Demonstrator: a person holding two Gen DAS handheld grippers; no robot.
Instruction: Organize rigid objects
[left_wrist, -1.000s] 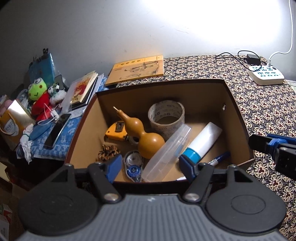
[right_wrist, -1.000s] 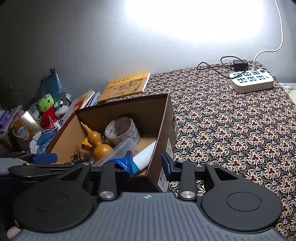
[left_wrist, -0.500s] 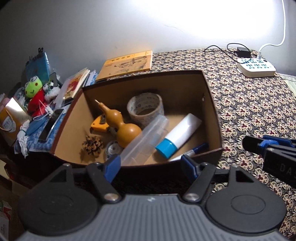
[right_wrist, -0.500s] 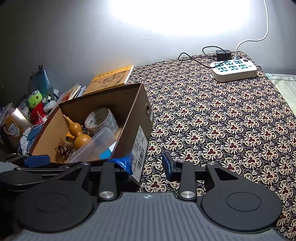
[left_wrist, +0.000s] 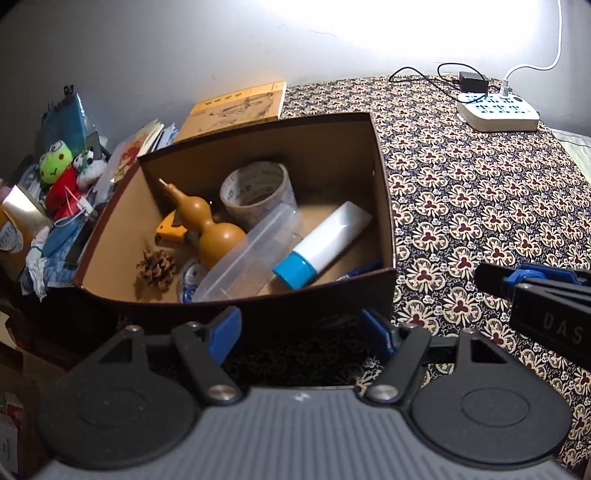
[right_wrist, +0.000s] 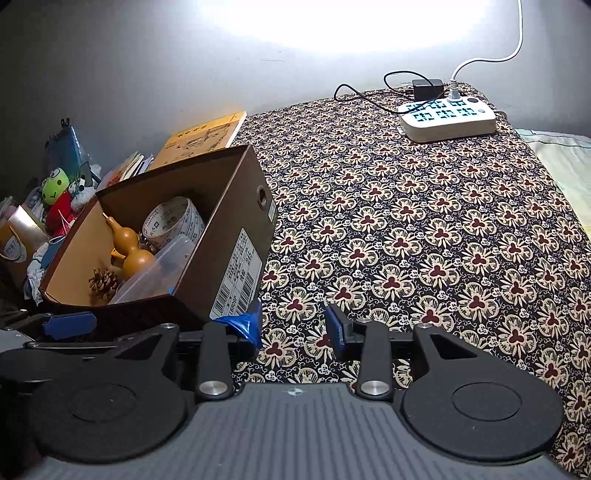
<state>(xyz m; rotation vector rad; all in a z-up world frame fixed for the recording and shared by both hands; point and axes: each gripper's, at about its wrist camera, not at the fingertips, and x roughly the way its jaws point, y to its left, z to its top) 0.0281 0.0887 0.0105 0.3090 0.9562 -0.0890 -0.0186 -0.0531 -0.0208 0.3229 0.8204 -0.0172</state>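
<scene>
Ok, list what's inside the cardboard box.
In the cardboard box: gourd, tape roll, clear plastic case, white tube with blue cap, pinecone, yellow tape measure. The case partly covers a correction tape; the front wall hides most of a pen.

A flat surface covered by a dark cloth with cream and maroon flower print spreads ahead of both grippers. On it, just ahead and left of the right gripper, sits an open brown cardboard box. Far ahead to the right lies a white power strip, and beyond the box lies a flat yellow book.
</scene>
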